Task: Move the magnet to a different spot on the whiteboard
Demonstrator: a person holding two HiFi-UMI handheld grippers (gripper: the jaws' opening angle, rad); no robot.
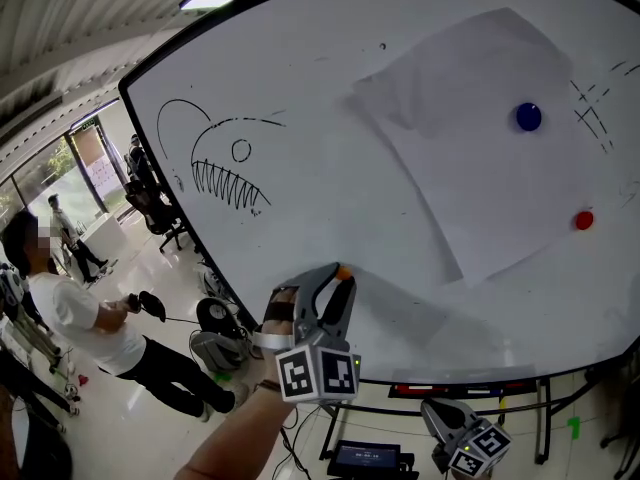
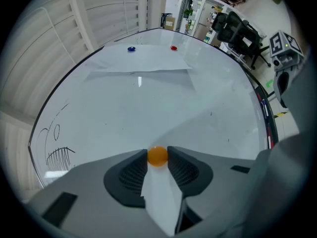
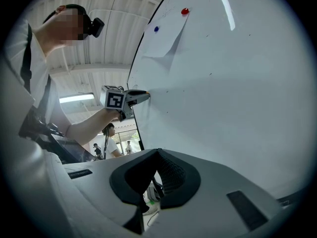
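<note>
Grasp looks made: the left gripper [image 2: 158, 153] clamps the small round orange magnet [image 2: 158, 156] low on the large white whiteboard [image 1: 330, 183]; the right gripper [image 3: 157, 154] hangs closed, empty. Next likely: slide or lift it elsewhere.

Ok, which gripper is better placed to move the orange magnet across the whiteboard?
Left. The left gripper has its jaws clamped on the orange magnet right at the whiteboard. The right gripper sits low, away from the magnet, jaws together and empty.
</note>
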